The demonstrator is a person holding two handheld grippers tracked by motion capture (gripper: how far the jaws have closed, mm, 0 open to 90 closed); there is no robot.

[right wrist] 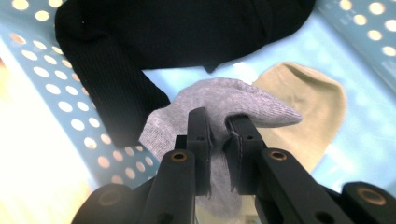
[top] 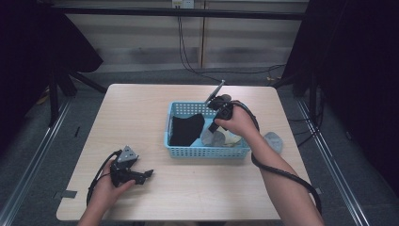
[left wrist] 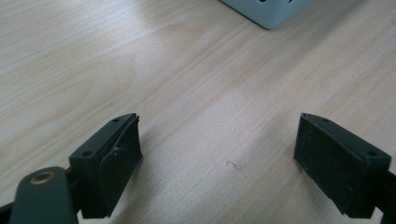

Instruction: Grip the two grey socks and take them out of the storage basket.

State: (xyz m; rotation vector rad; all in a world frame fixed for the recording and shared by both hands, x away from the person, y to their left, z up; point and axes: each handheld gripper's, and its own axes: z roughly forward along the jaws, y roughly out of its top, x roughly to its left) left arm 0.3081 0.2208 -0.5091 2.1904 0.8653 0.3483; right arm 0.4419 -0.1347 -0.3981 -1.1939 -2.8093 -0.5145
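Observation:
A light blue perforated basket [top: 207, 151] stands on the wooden table right of centre. In it lie a black garment [top: 186, 129], a grey sock [top: 210, 138] and a beige sock [top: 231, 139]. My right gripper [top: 212, 129] reaches down into the basket from the far side. In the right gripper view its jaws [right wrist: 218, 122] are shut on a fold of the grey sock [right wrist: 233, 100], with the black garment [right wrist: 177, 32] beyond and the beige sock [right wrist: 308, 107] to the right. My left gripper [top: 148, 174] rests low on the table at the near left, open [left wrist: 217, 154] with bare wood between its pads.
A second grey sock [top: 274, 140] lies on the table just outside the basket's right wall. The basket's corner [left wrist: 266, 11] sits ahead of the left gripper. The right gripper's cable loops over the forearm. Dark stands and a rail border the table.

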